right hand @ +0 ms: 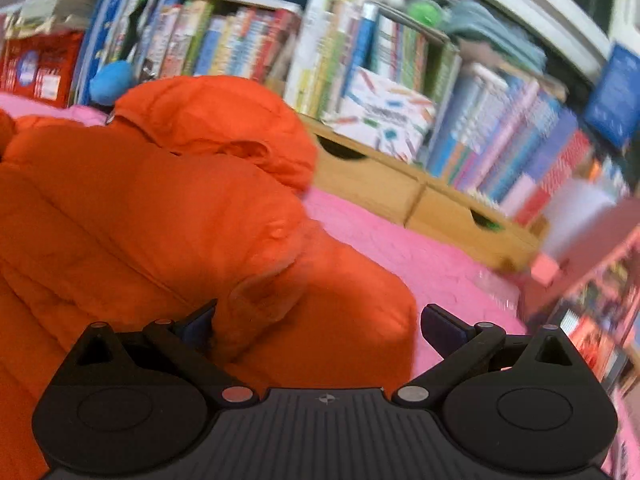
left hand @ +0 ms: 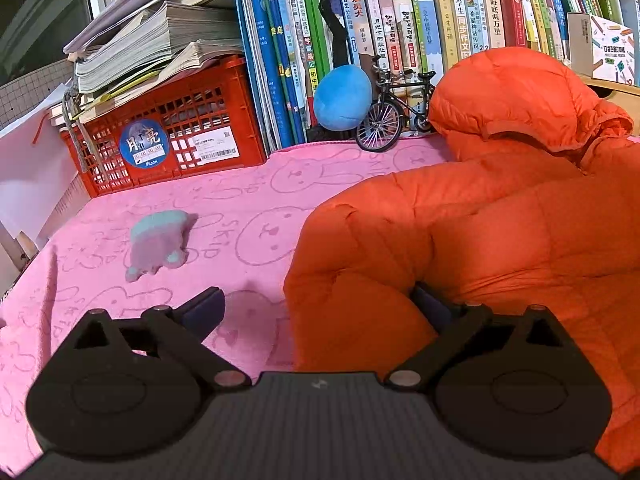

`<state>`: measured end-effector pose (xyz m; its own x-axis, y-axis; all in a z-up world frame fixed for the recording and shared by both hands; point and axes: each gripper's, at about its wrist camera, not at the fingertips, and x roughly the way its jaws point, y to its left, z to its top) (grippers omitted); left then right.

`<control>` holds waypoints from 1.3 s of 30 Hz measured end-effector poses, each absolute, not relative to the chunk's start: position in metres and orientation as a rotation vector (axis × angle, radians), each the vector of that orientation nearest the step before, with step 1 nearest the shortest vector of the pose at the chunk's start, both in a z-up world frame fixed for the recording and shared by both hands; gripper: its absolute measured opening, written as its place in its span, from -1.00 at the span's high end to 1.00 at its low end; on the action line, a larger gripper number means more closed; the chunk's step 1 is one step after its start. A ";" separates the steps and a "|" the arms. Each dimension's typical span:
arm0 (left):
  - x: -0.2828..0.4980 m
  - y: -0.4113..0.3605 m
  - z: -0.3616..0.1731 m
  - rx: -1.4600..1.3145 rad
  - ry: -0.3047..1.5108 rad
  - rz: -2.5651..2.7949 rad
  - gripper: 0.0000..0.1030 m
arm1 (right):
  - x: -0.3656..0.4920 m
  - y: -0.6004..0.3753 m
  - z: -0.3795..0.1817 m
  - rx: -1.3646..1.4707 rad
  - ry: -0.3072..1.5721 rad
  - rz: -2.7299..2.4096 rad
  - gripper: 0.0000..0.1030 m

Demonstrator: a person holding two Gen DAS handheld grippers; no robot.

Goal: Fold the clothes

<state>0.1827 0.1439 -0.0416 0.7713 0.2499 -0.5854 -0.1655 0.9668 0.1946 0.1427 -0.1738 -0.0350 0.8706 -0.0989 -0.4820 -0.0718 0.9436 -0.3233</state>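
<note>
An orange hooded puffer jacket (left hand: 500, 220) lies on a pink bunny-print towel (left hand: 240, 208), its hood toward the bookshelf. My left gripper (left hand: 316, 304) is open, its jaws wide apart around the jacket's folded left sleeve edge; the right fingertip is half sunk in the fabric. In the blurred right wrist view the jacket (right hand: 160, 208) fills the left side. My right gripper (right hand: 318, 320) is open, its jaws wide around a puffy sleeve end with a cuff (right hand: 264, 292).
A small grey-teal plush (left hand: 158, 244) lies on the towel to the left. Behind stand a red crate (left hand: 168, 140) with stacked papers, a blue plush ball (left hand: 342, 98), a model bicycle (left hand: 394, 114), rows of books (left hand: 440, 20) and wooden drawers (right hand: 432, 204).
</note>
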 end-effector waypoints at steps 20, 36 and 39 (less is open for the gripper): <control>0.123 0.115 0.019 0.092 0.371 0.068 -0.80 | 0.089 -0.196 0.022 -0.044 0.371 0.159 -0.99; 0.172 0.039 -0.036 0.127 0.580 -0.159 -0.96 | 0.159 -0.170 -0.012 -0.127 0.576 0.158 -0.72; 0.174 0.043 -0.037 0.097 0.596 -0.176 -0.98 | 0.161 -0.168 0.011 -0.181 0.480 0.150 -0.72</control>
